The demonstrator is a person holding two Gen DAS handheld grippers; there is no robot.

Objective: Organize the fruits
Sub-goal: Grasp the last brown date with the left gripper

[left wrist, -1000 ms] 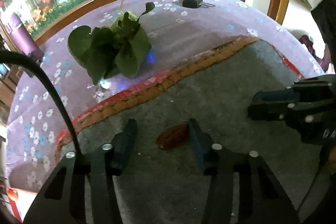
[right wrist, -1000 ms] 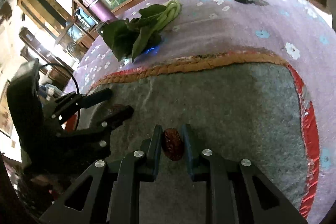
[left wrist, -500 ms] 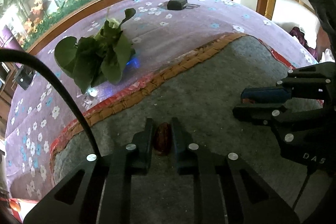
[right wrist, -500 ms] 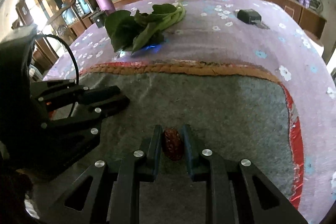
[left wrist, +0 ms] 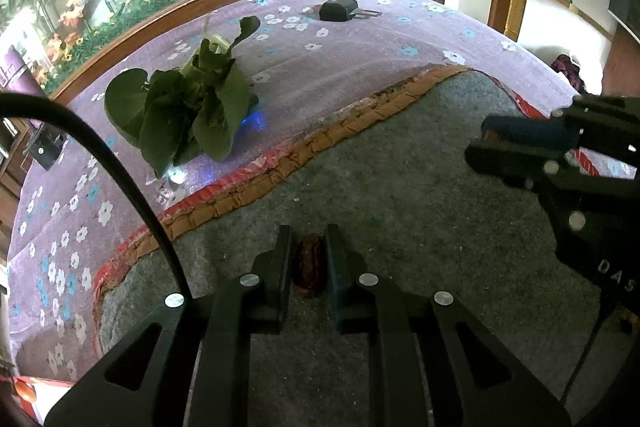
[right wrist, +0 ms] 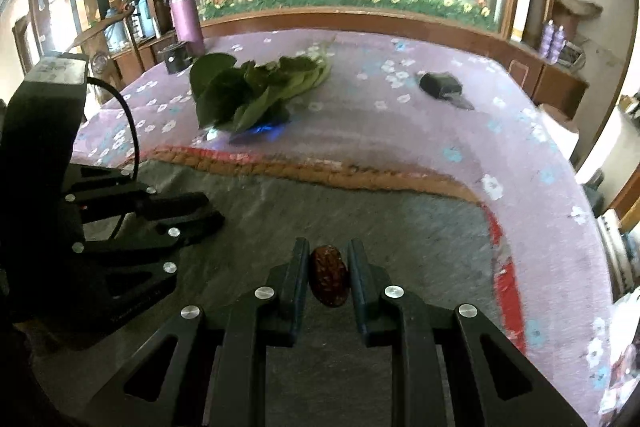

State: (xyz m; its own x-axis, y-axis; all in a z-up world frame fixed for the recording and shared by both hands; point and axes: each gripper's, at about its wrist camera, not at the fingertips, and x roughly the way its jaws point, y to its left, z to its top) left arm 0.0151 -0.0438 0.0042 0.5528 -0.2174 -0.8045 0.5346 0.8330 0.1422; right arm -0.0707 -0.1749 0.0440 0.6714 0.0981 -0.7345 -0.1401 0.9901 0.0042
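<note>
Left gripper clamps one wrinkled, dark-red date; right gripper clamps a second wrinkled date.

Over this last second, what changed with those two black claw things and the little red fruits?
The left gripper had open jaws around a red date on the grey mat; they closed on it and lifted it. The right gripper kept its own date clamped and rose. The leafy greens stayed put.
</note>
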